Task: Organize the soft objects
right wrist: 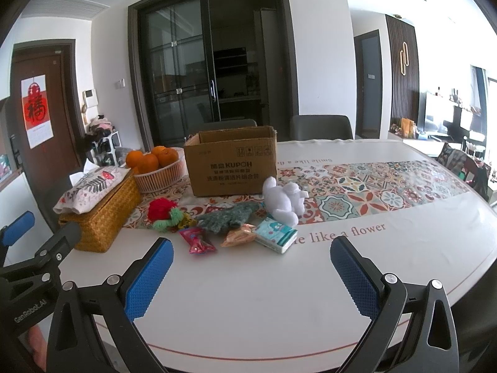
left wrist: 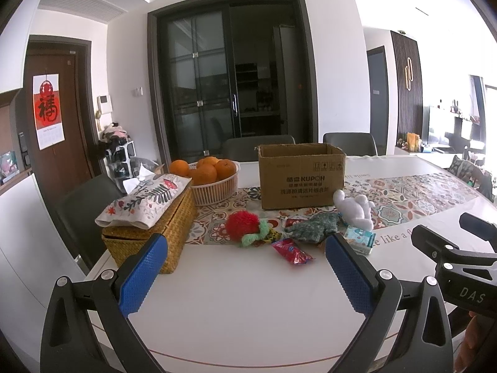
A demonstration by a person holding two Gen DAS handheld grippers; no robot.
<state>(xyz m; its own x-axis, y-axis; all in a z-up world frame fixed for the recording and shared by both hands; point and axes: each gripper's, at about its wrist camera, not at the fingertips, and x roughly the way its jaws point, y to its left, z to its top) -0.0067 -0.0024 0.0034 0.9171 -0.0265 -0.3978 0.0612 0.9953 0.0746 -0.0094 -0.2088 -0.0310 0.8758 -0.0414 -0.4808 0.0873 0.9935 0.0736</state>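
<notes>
White tabletop (right wrist: 279, 295) with patterned tile runner (right wrist: 357, 192); dark glass doors behind. Open cardboard box (right wrist: 231, 168) on runner. In front of it: white plush toy (right wrist: 284, 200), fuzzy red-green toy (right wrist: 163, 213), grey-green knit glove (right wrist: 228, 217), tissue pack (right wrist: 275, 234). Left gripper (left wrist: 247, 267) and right gripper (right wrist: 251, 272): jaws wide apart, empty, above bare table.

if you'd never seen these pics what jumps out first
The open brown cardboard box at the middle of the white table draws the eye, with a scatter in front of it: a white plush toy, a red and green fuzzy toy and a grey-green knitted glove. To the left, a white basket of oranges stands behind a woven wicker tissue box.
</notes>
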